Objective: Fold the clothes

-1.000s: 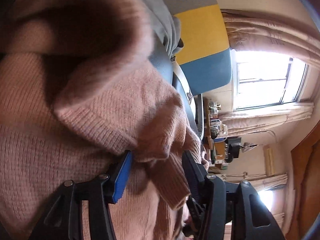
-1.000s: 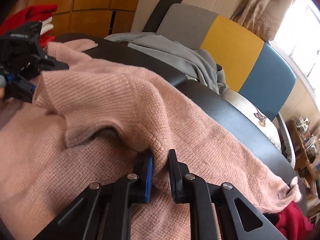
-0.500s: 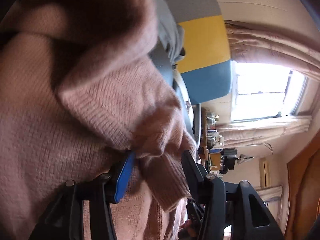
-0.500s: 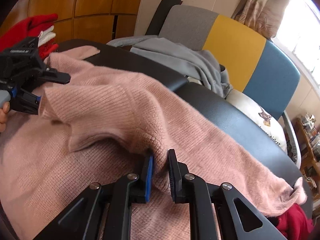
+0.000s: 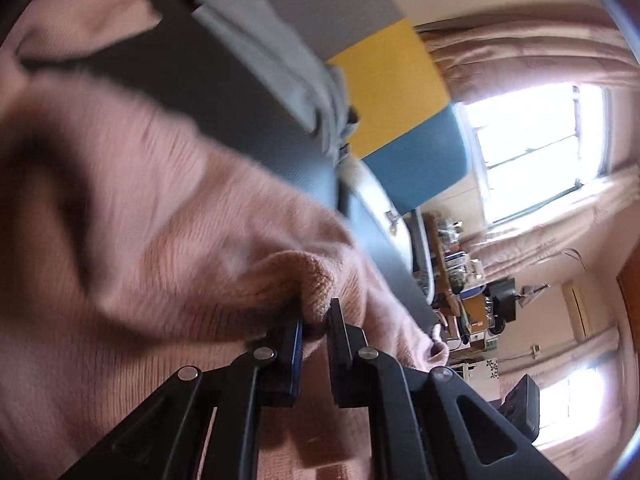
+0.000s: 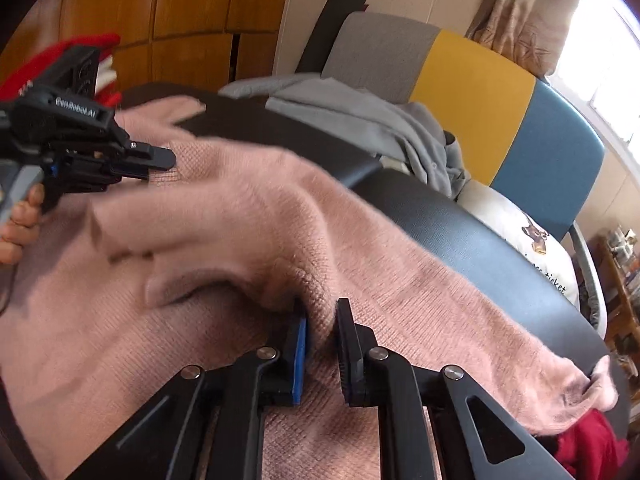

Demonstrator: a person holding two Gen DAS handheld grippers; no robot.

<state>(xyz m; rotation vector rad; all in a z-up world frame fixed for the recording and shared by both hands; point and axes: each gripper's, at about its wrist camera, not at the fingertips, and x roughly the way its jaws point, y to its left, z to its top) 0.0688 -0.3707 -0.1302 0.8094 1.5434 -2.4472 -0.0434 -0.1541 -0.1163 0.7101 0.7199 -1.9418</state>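
A pink knit sweater (image 6: 240, 240) lies spread on a black table (image 6: 500, 256), one sleeve reaching toward the right edge. My right gripper (image 6: 322, 320) is shut on a raised fold of the sweater. In the left wrist view my left gripper (image 5: 316, 320) is shut on a pinched ridge of the sweater (image 5: 160, 220). The left gripper also shows in the right wrist view (image 6: 132, 164) at the left, held in a hand above the sweater's far edge. The picture is blurred by motion.
A grey garment (image 6: 360, 120) lies at the table's far side against a grey, yellow and blue chair back (image 6: 472, 80). Red clothes sit at the far left (image 6: 60, 52) and at the lower right (image 6: 588, 444). A white printed cushion (image 6: 528, 240) lies beyond the table.
My left gripper has closed from wide open onto a fold of the sweater and swung away. The fold between the grippers has lifted and stretched. The right gripper keeps its grip.
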